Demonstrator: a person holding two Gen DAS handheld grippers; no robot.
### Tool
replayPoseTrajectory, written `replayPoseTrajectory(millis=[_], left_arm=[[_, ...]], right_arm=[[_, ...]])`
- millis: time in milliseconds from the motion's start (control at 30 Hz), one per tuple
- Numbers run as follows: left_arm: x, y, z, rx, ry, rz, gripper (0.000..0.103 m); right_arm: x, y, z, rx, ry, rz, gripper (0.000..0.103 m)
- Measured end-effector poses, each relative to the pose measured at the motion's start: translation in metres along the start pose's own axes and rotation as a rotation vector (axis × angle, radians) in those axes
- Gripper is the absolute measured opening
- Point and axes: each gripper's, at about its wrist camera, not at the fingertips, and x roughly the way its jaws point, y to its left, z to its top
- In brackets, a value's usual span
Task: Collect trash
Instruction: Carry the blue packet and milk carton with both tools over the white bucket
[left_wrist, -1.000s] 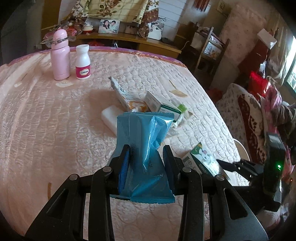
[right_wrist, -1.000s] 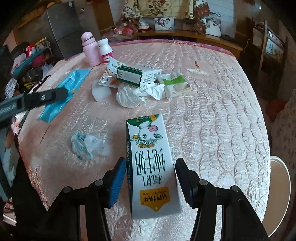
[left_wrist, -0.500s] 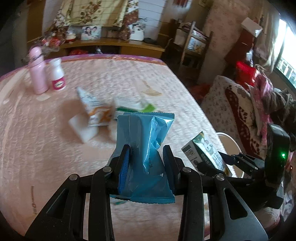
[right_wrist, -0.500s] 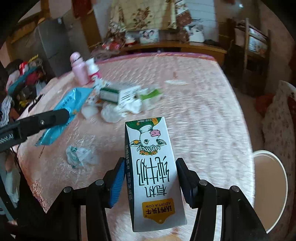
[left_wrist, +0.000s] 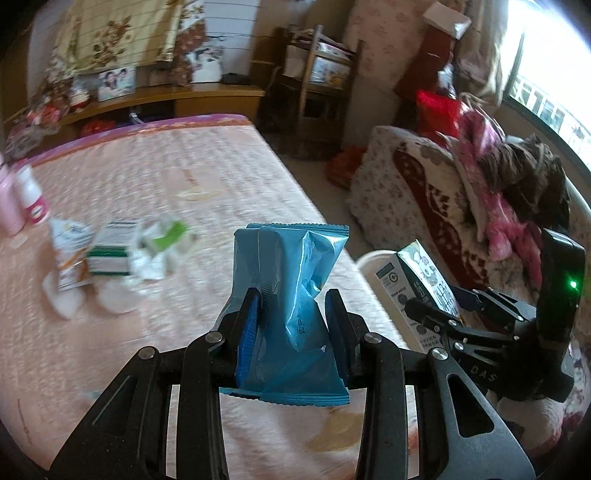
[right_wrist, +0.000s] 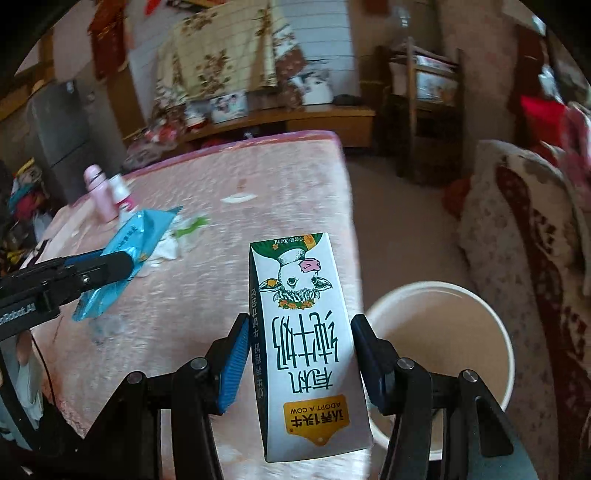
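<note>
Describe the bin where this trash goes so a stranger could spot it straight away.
Start at the pink quilted bed and go to its right-hand edge, where the floor runs between the bed and the flowered sofa. There, just beyond the milk carton in the right gripper, stands the bin: round, white-rimmed, open-topped, the only container on the floor there.

bed (left_wrist: 155, 177) – pink quilted cover, purple far edge | wooden shelf (left_wrist: 207, 94) behind it, framed photo (left_wrist: 115, 82), floral cloth (right_wrist: 221, 51) on wall | wooden rack (left_wrist: 317, 74) | sofa (left_wrist: 413, 192) – floral, clothes heaped | window (left_wrist: 546, 74) right, bright daylight
</note>
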Motion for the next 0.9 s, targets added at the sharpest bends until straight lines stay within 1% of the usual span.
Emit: replayPoseTrajectory(millis=[233, 400, 633, 733, 800, 900], left_arm=[[0.033, -0.054, 0.006, 0.074, 0.042, -0.042, 0.034], [0.055, -0.082, 0.003, 0.112, 0.070, -0.053, 0.034], [0.085, -0.110, 0.003, 0.144, 0.105, -0.062, 0.034], [0.095, -0.116, 0.003, 0.142, 0.122, -0.076, 0.034], [0.103, -0.118, 0.003, 0.129, 0.137, -0.104, 0.034], [0.111, -0.121, 0.002, 0.116, 0.151, -0.122, 0.034]], right_arm=[[-0.006, -0.062, -0.014, 0.099, 0.017, -0.073, 0.053], [-0.006, -0.099, -0.025, 0.162, 0.033, -0.108, 0.053], [0.004, -0.127, -0.037, 0.213, 0.061, -0.148, 0.053], [0.010, -0.136, -0.040, 0.237, 0.071, -0.152, 0.053], [0.014, -0.142, -0.043, 0.258, 0.075, -0.157, 0.053], [0.017, -0.149, -0.046, 0.283, 0.078, -0.162, 0.053]])
